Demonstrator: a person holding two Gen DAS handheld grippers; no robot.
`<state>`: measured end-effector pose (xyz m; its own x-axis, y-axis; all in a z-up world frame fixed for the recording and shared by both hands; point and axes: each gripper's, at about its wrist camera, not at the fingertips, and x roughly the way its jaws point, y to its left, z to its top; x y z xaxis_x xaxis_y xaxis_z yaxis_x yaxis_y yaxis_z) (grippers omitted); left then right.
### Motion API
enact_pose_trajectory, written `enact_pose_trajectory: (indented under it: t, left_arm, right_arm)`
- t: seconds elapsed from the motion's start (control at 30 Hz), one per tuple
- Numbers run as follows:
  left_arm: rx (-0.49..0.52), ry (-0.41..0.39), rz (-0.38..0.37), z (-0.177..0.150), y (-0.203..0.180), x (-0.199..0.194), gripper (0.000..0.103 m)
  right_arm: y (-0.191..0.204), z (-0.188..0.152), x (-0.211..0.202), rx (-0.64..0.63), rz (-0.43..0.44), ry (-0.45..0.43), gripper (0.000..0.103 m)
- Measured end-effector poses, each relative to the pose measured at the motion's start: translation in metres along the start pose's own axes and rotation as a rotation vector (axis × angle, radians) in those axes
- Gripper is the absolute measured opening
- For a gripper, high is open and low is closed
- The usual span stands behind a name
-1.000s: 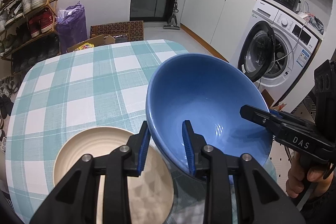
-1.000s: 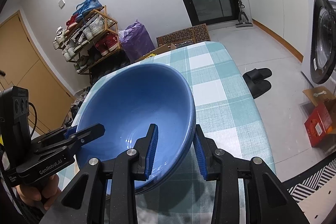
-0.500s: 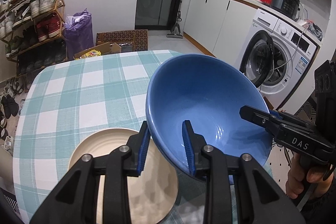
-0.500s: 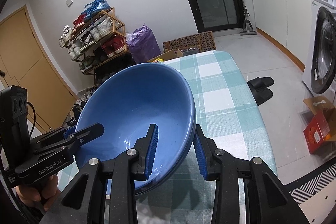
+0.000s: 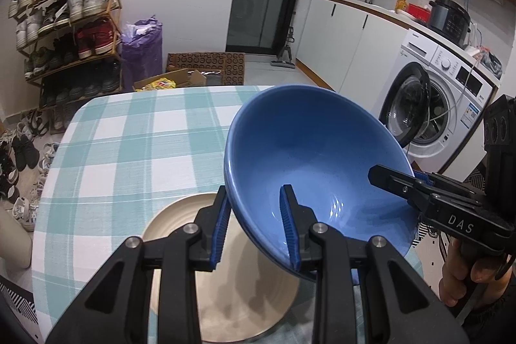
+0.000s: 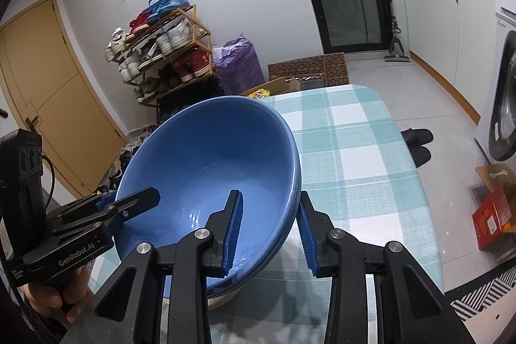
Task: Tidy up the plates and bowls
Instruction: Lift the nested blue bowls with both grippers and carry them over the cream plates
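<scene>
A blue bowl (image 5: 309, 160) hangs tilted in the air above a checked table (image 5: 129, 150), carried by 2 hand-held grippers at once. The left gripper (image 5: 254, 224) has its jaws pinching the bowl's near rim, 1 pad inside and 1 outside; the right gripper (image 6: 269, 232) has its jaws clamped on the opposite rim the same way. Directly below, a cream plate (image 5: 222, 286) lies flat on the table near its front edge. A shoe rack (image 5: 69, 21) stands against the far wall.
</scene>
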<state>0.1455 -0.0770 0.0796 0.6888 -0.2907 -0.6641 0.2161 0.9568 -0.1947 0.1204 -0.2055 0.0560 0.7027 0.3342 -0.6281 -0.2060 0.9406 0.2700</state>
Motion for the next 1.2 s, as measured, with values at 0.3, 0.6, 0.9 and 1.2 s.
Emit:
enact_pose_trajectory:
  t: [0.3, 0.6, 0.9, 1.2]
  left_arm:
    - [-0.030, -0.015, 0.044, -0.009, 0.024, -0.015, 0.029]
    - [-0.049, -0.013, 0.083, -0.022, 0.045, -0.022, 0.029]
    - [-0.071, 0.000, 0.123, -0.035, 0.059, -0.014, 0.029]
    - [-0.081, 0.012, 0.152, -0.044, 0.066, -0.003, 0.029]
  right_arm:
    - [0.030, -0.004, 0.012, -0.037, 0.034, 0.015, 0.035]
    - [0.050, -0.011, 0.029, -0.056, 0.063, 0.028, 0.035]
    - [0.061, -0.023, 0.049, -0.070, 0.071, 0.042, 0.035]
    - [0.062, -0.032, 0.069, -0.077, 0.071, 0.058, 0.035]
